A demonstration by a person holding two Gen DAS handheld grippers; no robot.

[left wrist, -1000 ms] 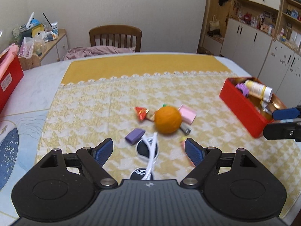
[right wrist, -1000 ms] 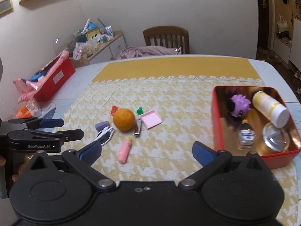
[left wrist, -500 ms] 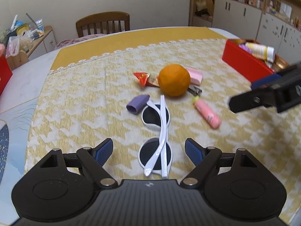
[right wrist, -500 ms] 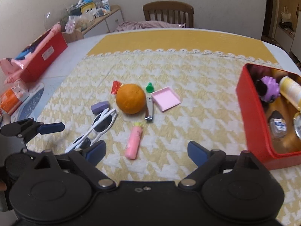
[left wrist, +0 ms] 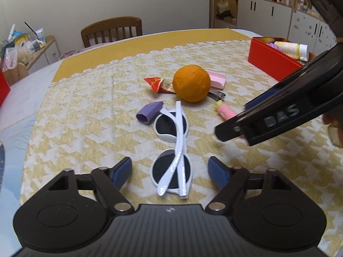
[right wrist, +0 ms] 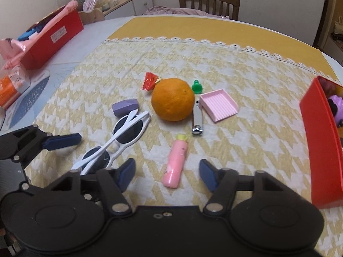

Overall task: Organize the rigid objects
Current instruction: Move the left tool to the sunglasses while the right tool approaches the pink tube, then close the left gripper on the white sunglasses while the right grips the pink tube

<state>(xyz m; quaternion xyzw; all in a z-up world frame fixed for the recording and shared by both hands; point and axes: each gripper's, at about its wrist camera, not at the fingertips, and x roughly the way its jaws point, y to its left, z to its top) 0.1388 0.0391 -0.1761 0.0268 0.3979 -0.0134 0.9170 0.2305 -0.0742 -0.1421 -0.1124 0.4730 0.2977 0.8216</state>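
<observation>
Now the folded white sunglasses [left wrist: 174, 150] lie on the houndstooth tablecloth [left wrist: 85, 111] between the left gripper [left wrist: 170, 169]'s parted, empty jaws, which have just been closing. Only the right wrist view shows the pink tube [right wrist: 176, 162] between the right gripper [right wrist: 167, 172]'s narrowing, untouching jaws, nearer than before.

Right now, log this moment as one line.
left gripper: jaws closing, astride sunglasses, no contact | right gripper: jaws closing, astride pink tube, no contact | red box: part filled
</observation>
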